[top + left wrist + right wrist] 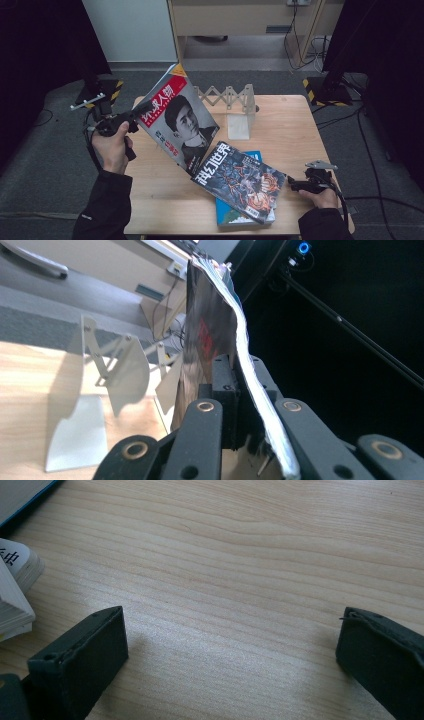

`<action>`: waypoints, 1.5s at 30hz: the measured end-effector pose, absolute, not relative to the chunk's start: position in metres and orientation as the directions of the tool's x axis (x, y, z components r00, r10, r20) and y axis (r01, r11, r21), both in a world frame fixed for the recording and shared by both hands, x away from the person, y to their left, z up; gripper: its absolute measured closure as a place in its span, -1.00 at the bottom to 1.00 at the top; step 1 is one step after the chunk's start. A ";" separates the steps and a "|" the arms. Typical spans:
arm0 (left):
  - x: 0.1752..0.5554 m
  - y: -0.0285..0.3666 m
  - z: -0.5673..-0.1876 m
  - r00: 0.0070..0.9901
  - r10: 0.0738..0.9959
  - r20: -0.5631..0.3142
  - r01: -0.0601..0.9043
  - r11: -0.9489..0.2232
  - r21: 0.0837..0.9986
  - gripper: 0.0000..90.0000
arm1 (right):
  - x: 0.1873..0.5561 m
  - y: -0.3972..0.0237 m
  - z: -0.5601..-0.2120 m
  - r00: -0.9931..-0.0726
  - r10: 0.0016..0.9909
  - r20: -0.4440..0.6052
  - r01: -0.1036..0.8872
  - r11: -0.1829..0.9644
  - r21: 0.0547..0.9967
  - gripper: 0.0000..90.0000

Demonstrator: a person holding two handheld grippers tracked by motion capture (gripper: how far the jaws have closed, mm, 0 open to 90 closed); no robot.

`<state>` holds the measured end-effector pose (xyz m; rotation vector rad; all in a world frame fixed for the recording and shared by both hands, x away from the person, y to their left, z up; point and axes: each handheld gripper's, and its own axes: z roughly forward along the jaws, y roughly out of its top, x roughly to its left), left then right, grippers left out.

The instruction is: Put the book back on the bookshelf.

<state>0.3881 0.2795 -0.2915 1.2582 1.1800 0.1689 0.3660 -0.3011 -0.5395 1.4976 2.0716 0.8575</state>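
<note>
You're pinching the portrait magazine (pixel 181 116) by its edge in the left gripper (pixel 131 119), tilting it toward the rack (pixel 236 102) at two o'clock; right gripper (pixel 294 185) resting spread.

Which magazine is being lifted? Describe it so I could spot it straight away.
Start at the wooden table and look to its left edge, where the left gripper is shut on one magazine's edge. That lifted magazine stands tilted above the tabletop, in front of the white folding rack. Its red-banded cover with a black-and-white portrait sets it apart from the dark illustrated magazine lying flat.
</note>
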 end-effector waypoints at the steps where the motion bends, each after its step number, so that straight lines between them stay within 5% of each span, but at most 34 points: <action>1: 0.389 0.281 -0.288 0.450 0.673 -0.587 0.471 0.379 0.796 0.90 | 0.366 -0.301 -0.539 -0.314 0.950 0.007 0.676 0.218 0.704 -0.99; 15: 0.399 0.298 -0.253 0.386 0.762 -0.520 0.382 0.381 0.842 0.90 | 0.366 -0.300 -0.539 -0.314 0.950 0.007 0.676 0.218 0.704 -0.99; 45: 0.447 0.282 -0.262 0.266 0.871 -0.413 0.315 0.326 0.891 0.90 | 0.366 -0.299 -0.539 -0.313 0.950 0.007 0.678 0.218 0.702 -0.99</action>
